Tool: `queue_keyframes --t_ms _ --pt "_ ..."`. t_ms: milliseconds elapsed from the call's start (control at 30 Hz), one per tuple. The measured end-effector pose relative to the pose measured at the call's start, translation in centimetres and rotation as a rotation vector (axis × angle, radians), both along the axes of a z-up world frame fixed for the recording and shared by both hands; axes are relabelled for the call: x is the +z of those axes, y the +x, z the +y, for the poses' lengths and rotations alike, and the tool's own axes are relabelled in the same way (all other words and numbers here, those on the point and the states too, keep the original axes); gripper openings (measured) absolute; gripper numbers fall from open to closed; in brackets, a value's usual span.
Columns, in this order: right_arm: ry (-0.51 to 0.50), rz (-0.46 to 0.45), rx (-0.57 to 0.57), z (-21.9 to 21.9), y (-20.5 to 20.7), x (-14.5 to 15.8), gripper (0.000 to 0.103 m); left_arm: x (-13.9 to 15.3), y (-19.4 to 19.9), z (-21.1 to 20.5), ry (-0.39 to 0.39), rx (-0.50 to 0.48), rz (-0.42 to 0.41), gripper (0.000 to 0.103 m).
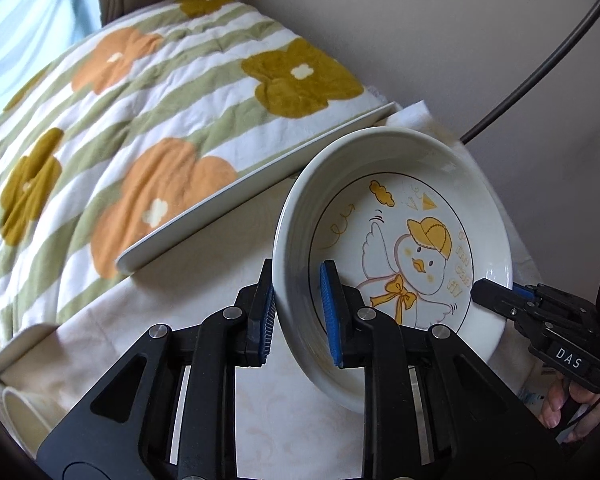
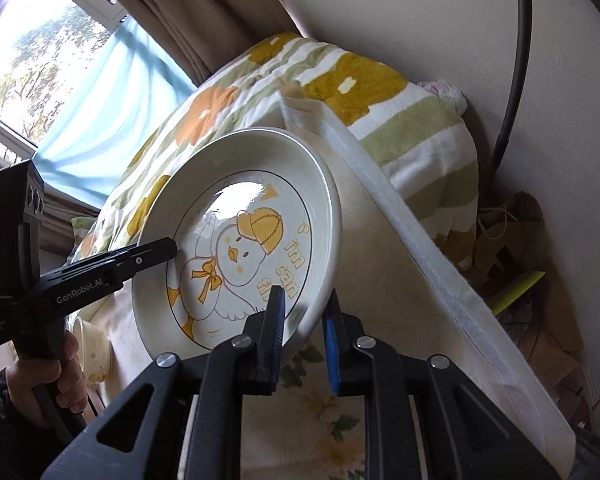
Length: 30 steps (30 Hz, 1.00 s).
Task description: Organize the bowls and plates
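Observation:
A white deep plate with a yellow-capped duck drawing [image 1: 396, 248] is held up, tilted, above the table. My left gripper [image 1: 300, 312] straddles its left rim, one blue pad outside and one inside, shut on it. My right gripper [image 2: 304, 324] grips the opposite rim of the same plate [image 2: 240, 240]. The right gripper also shows in the left wrist view [image 1: 496, 294], and the left gripper in the right wrist view [image 2: 168, 250].
A flat white rectangular plate [image 1: 236, 200] lies tilted against a flowered quilt [image 1: 140, 120]. A cream cup [image 1: 20, 412] sits at the lower left; a small patterned bowl [image 2: 94, 352] stands below the plate. The table has a pale cloth [image 2: 400, 280]. A wall is behind.

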State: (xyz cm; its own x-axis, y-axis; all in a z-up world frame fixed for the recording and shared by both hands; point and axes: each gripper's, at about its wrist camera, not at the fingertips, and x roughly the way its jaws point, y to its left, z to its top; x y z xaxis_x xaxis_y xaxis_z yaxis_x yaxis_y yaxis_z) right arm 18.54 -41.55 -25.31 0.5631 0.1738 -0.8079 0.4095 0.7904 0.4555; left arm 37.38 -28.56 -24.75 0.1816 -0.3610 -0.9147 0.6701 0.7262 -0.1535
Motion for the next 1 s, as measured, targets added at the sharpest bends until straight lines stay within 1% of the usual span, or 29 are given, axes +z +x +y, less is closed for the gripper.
queue_keyframes --t_ms 133,333,433,533,633,767,900,1000 --pt "-0.022 -0.055 0.026 0.9 -1.6 3.3 0.017 3.4 -2.9 2.0 -0.015 0.012 -0.068 0.019" --pt "-0.037 -0.109 0.081 3.4 -4.4 7.4 0.017 7.8 -8.1 6.6 -0.063 0.080 -0.113 0.019" --pt "-0.055 -0.124 0.128 5.4 -5.8 8.8 0.017 9.4 -11.1 9.4 -0.068 0.113 -0.146 0.019" --pt "-0.058 -0.146 0.174 7.7 -7.4 9.8 0.017 10.5 -13.8 12.6 -0.082 0.155 -0.147 0.019" --pt "-0.057 -0.155 0.236 10.2 -8.5 9.8 0.017 10.9 -16.2 15.9 -0.084 0.206 -0.155 0.019" --pt "-0.040 -0.146 0.324 13.3 -9.1 8.9 0.017 11.1 -18.9 20.4 -0.081 0.300 -0.151 0.019" --pt "-0.025 -0.116 0.432 16.5 -9.1 7.4 0.017 10.5 -21.3 24.3 -0.078 0.392 -0.148 0.019" --pt "-0.016 -0.088 0.507 18.2 -8.7 6.0 0.017 9.4 -23.1 27.2 -0.076 0.470 -0.133 0.019"
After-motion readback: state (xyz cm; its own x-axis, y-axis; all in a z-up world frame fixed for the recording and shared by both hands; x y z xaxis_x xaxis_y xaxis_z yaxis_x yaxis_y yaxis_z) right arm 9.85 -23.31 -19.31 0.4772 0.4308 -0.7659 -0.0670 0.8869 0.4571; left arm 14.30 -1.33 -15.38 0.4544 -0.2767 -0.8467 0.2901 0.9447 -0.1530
